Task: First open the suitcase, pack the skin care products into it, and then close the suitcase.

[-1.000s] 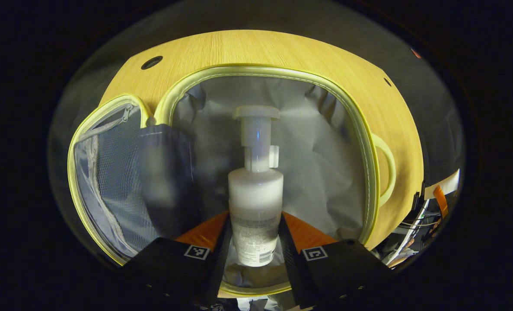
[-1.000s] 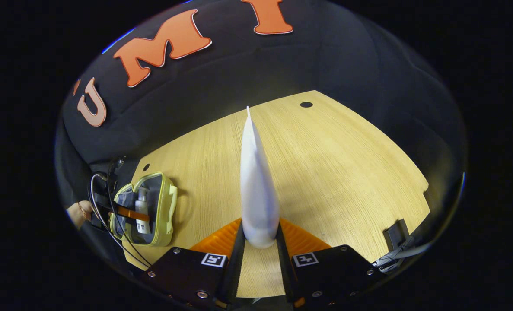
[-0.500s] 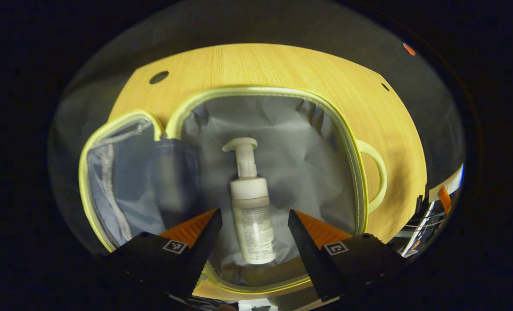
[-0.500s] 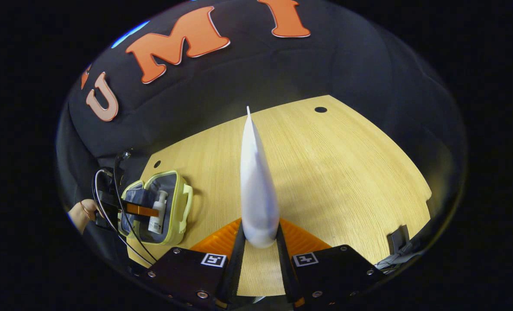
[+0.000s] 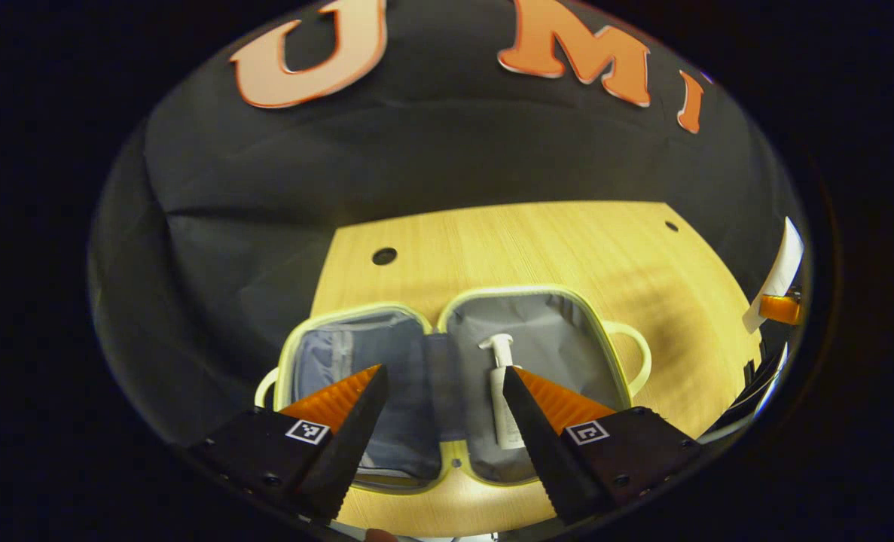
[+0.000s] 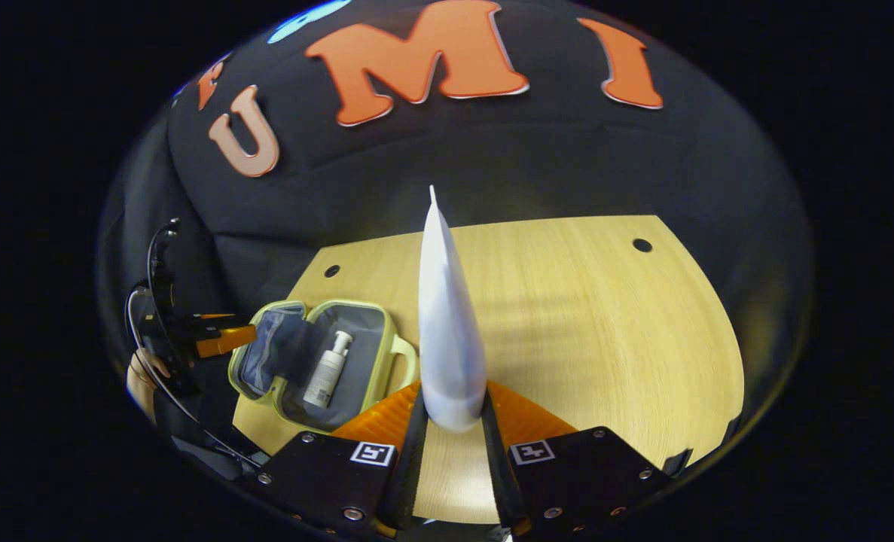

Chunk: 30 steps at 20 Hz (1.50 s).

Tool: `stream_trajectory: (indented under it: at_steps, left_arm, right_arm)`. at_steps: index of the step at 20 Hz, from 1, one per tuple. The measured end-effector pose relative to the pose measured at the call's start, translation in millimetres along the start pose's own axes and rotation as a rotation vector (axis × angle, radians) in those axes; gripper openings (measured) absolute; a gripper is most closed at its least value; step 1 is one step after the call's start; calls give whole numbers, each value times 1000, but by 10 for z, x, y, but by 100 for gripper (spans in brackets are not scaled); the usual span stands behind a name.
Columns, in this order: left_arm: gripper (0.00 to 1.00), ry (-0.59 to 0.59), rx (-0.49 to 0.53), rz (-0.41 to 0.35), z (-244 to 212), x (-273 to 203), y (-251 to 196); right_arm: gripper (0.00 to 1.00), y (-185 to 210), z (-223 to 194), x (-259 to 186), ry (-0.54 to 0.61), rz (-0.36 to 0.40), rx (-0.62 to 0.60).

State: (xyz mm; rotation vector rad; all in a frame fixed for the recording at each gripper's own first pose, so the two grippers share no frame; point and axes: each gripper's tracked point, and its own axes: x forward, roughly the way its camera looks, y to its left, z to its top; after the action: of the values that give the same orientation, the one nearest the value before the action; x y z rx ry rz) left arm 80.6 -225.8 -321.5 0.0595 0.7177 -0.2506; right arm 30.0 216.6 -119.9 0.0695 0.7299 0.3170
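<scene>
1. Suitcase (image 6: 318,361) lies open flat near the table's (image 6: 605,339) left edge, toward the front corner, and the pump bottle (image 6: 324,376) is lying in its right half.
2. My left gripper (image 5: 439,421) hangs above the case, jaws wide, gripping nothing.
3. My right gripper (image 6: 450,444) is clamped on the fat base of a white tube (image 6: 447,316), tip pointing away. I'd guess it's light, soft and squashy, so hold low and gently, or it'll slip or squirt.
</scene>
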Motion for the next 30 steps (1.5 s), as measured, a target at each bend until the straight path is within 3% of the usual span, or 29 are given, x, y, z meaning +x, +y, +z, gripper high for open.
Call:
stream_trajectory:
  at_steps: [3,5,9,10,11,20,22,26,28,29,30]
  left_arm:
    - [98,-109,-52,28,109,-551,418]
    - [98,-157,-42,88,107,-813,773]
    - [98,-214,1,191,-53,-1109,1245]
    - [98,-224,19,222,-79,-1160,1359]
    - [98,-233,35,244,-95,-1224,1456]
    - [98,-202,-49,218,-467,-1233,1731]
    - [98,-181,-101,200,-550,-1164,1744]
    - [98,-151,-142,213,-681,-1059,1849]
    - [98,-150,-150,210,-674,-1053,1869]
    - [98,-153,-150,217,-683,-1060,1893]
    - [99,-156,-153,227,-687,-1057,1924]
  right_arm:
    - [42,596,84,112,98,118,-14]
    - [42,936,29,240,188,173,-25]
    - [42,1488,-310,520,400,239,-22]
    - [37,1595,-417,606,447,245,-18]
    - [42,1671,-511,666,494,248,-22]
    - [42,1746,-1126,1410,740,154,-1]
    - [42,1718,-1188,1568,753,128,8]
    - [27,1753,-1174,1716,735,127,113]
    - [27,1809,-1181,1701,736,152,136]
    - [34,1838,-1181,1689,732,157,136]
    - [31,1870,-1170,1673,723,166,138]
